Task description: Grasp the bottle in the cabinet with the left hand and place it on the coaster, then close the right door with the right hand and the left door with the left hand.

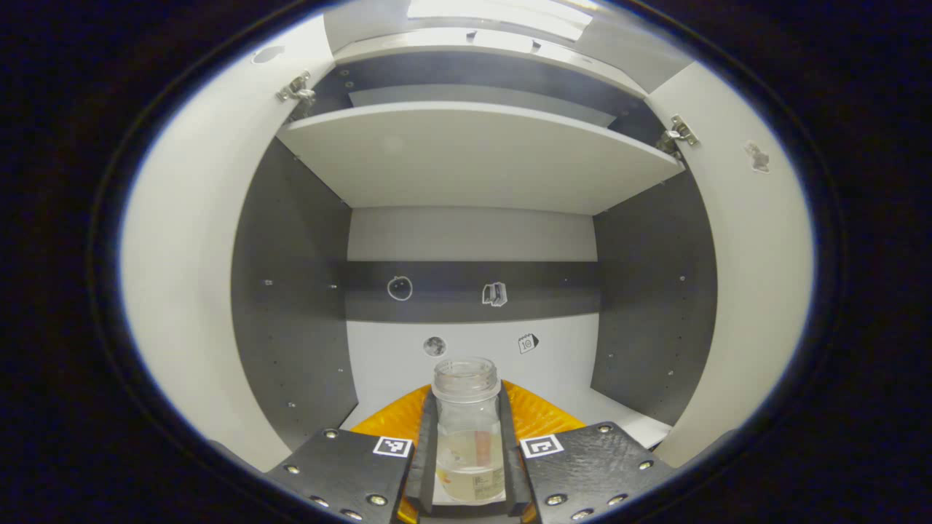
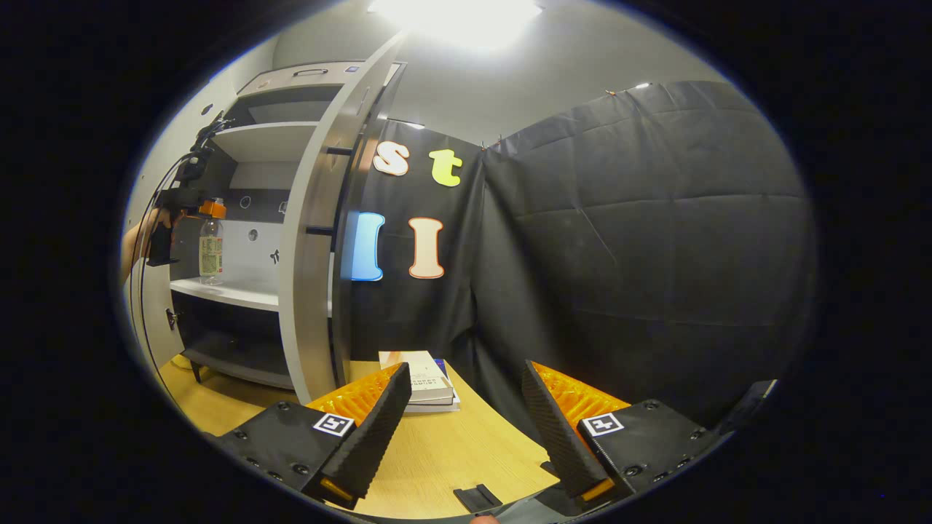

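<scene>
while the left gripper [image 1: 468, 444] pinches the bottle [image 1: 467, 429] at 6 o'clock inside the cabinet [image 1: 473, 156], the right gripper view catches its label and the holding hand [image 2: 135, 244] at 9 o'clock; right gripper [image 2: 466, 426] spread over the table [image 2: 444, 455], books [image 2: 424, 382] at 12.

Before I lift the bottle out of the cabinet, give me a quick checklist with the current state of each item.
1. Left gripper shut on the bottle: ok, both fingers press its sides.
2. Bottle upright: ok.
3. Cabinet doors open for the exit: ok, left door and right door both swung wide.
4. Shelf above leaves headroom: ok.
5. Right gripper free for the door: ok, open above the table.
6. Coaster located: cannot tell.
</scene>
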